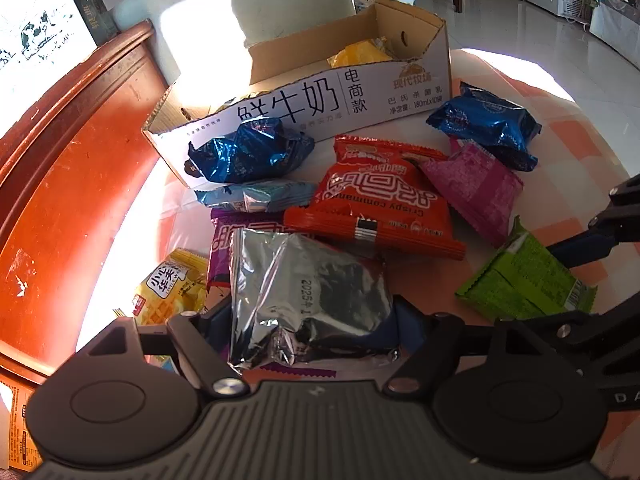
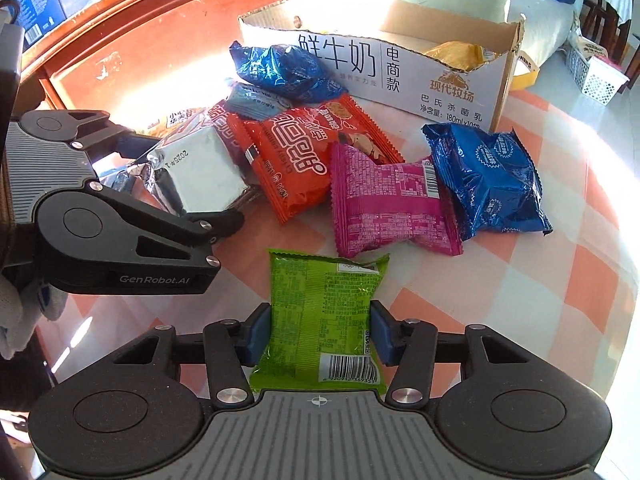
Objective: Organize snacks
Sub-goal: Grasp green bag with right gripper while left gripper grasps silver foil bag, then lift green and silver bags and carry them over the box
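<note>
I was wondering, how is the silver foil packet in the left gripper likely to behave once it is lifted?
The silver foil packet looks puffy and crinkled, so it is probably light and will likely deform under the left gripper. Its glossy film may be slippery. Its free end could sag.

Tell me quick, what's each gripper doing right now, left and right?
Left gripper: closed on the silver snack packet.
Right gripper: closed on the green snack packet.
</note>
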Demonstrator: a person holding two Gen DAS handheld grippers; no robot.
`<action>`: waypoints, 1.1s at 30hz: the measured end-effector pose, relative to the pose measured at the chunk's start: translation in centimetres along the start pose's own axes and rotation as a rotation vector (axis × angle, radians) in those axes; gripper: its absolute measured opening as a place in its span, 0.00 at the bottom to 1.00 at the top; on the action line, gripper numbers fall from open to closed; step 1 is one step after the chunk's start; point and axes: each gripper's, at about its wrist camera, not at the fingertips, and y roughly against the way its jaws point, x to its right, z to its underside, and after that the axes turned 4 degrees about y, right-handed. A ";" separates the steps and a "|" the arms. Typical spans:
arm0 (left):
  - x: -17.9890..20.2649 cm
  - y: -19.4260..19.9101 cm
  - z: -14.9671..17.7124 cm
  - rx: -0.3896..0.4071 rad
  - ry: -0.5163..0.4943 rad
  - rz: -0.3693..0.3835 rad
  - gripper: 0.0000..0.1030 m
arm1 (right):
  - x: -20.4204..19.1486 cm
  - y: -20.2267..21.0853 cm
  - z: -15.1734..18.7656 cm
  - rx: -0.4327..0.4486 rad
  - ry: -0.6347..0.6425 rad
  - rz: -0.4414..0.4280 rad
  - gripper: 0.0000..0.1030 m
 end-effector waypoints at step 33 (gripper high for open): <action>-1.0 5.0 -2.6 0.194 0.026 -0.057 0.76 | 1.7 4.0 -2.7 0.221 -0.046 0.002 0.49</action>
